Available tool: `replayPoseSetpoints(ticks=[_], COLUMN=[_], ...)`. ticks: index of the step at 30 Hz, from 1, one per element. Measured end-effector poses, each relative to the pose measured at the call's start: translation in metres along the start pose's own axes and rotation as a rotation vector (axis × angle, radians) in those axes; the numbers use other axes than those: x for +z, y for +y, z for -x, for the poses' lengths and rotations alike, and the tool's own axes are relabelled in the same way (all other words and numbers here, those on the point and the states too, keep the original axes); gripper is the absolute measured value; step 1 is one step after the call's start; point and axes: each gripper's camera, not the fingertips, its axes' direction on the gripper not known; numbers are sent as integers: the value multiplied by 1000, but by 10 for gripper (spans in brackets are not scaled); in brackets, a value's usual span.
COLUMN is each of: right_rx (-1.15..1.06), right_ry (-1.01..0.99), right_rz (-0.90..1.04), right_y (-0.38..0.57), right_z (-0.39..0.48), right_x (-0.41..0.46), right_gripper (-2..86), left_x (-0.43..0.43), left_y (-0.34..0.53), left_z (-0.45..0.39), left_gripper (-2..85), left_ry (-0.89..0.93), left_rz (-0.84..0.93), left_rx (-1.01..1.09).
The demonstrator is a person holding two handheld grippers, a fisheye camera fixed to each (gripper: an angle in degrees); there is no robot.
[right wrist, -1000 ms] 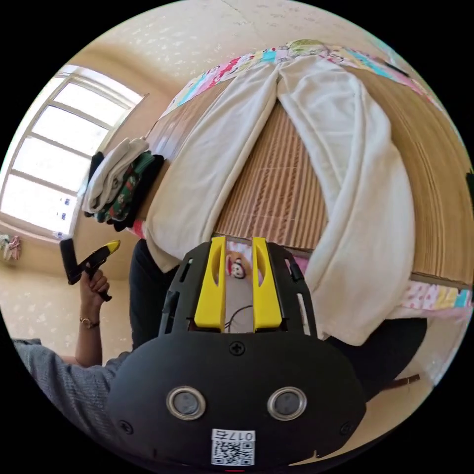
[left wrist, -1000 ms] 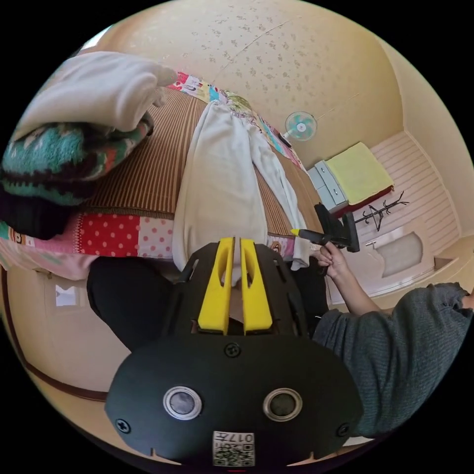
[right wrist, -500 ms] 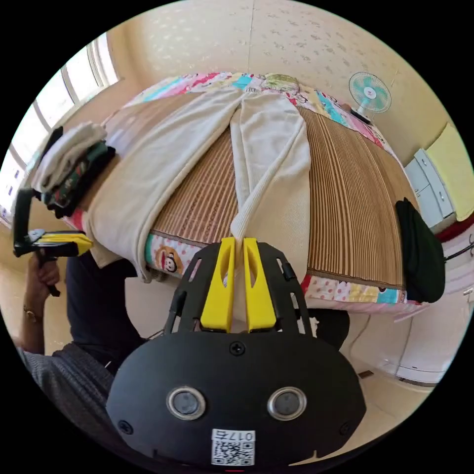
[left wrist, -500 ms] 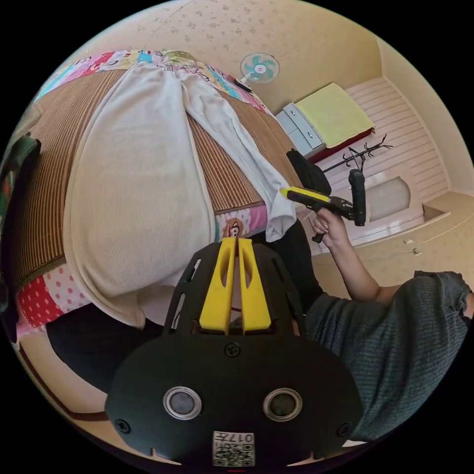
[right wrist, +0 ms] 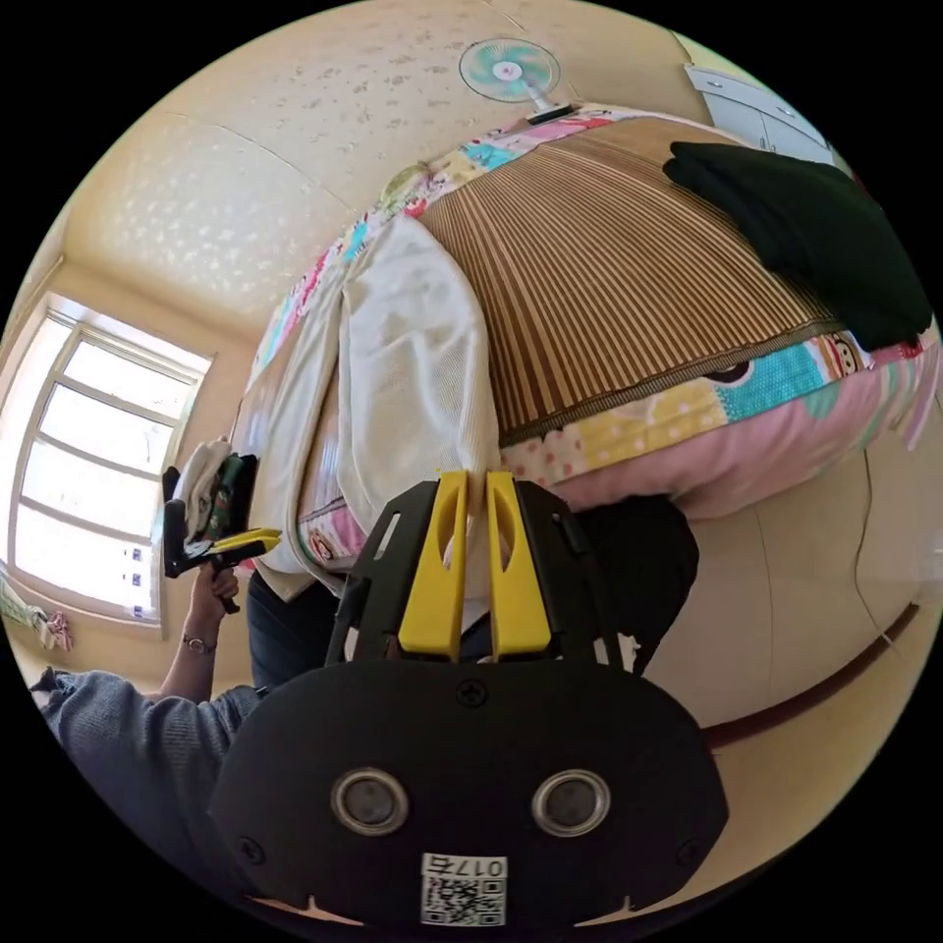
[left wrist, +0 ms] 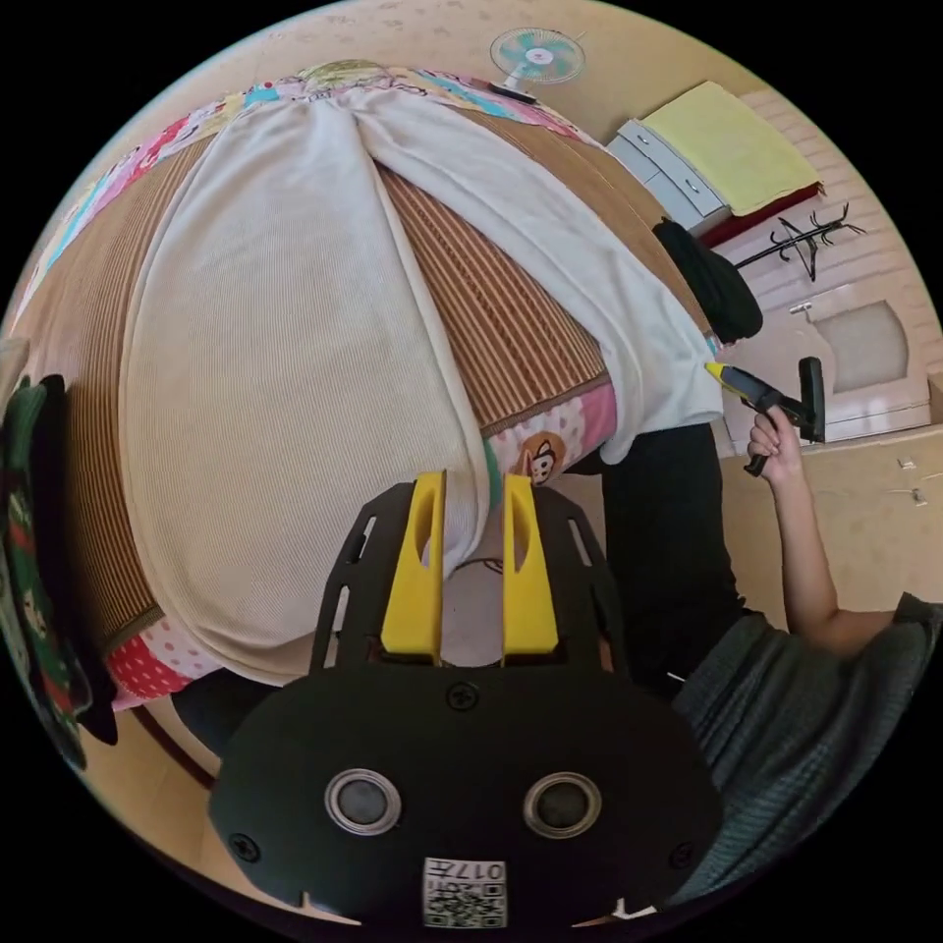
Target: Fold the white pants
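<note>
**Right hand-held gripper pinches a pant leg; left one hangs released at the bed's edge**

In the right gripper view, the right hand-held gripper has its yellow jaws drawn close together with the cuff end of one leg of the white pants pinched between them, at the near edge of the bed. The same gripper appears in the left gripper view, held in the person's hand right at the hem of that leg, which drapes over the bed's edge.

The left hand-held gripper has its jaws parted with a clear gap; the other pant leg's hem lies just beside its left jaw, but nothing sits between both jaws. In the right gripper view it shows small at the left, gripped by a hand.

The white pants lie spread on the bed's striped brown mat, waistband at the far side near the wall, the two legs splayed apart toward the person. A patchwork quilt shows under the mat at the edge. A dark garment lies on the mat's corner, well apart from the pants. A stack of folded clothes sits at the other side. A fan stands at the wall behind the bed.
</note>
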Motion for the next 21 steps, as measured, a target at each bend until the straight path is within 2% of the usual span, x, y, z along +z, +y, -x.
replayPoseSetpoints(ticks=[3, 8, 10, 15, 16, 17, 21], right_rx=[40, 19, -24, -52, -52, -55, -77], right_ry=[-17, -145, -201, -230, -223, -214, -133], right_rz=[-27, -73, -149, -232, -233, -234, -222], right_y=[4, 20, 34, 48, 49, 49, 51], right_z=[-9, -30, -35, -34, -32, -30, -9], right_x=[-13, -37, -55, -87, -93, -95, -113], right_gripper=[27, 26, 26, 25, 25, 25, 25], left_x=[16, 14, 5, -32, -32, -31, -25], left_y=[-10, -7, -3, 22, 21, 18, 24], left_z=[-34, -45, -34, 5, 1, -12, -64], left_gripper=[71, 44, 26, 9, 9, 12, 33], left_ry=[-203, -229, -138, 421, 440, 418, 120], left_rz=[78, 127, 120, -89, -98, -85, 23], left_rx=[39, 43, 40, 31, 38, 53, 105])
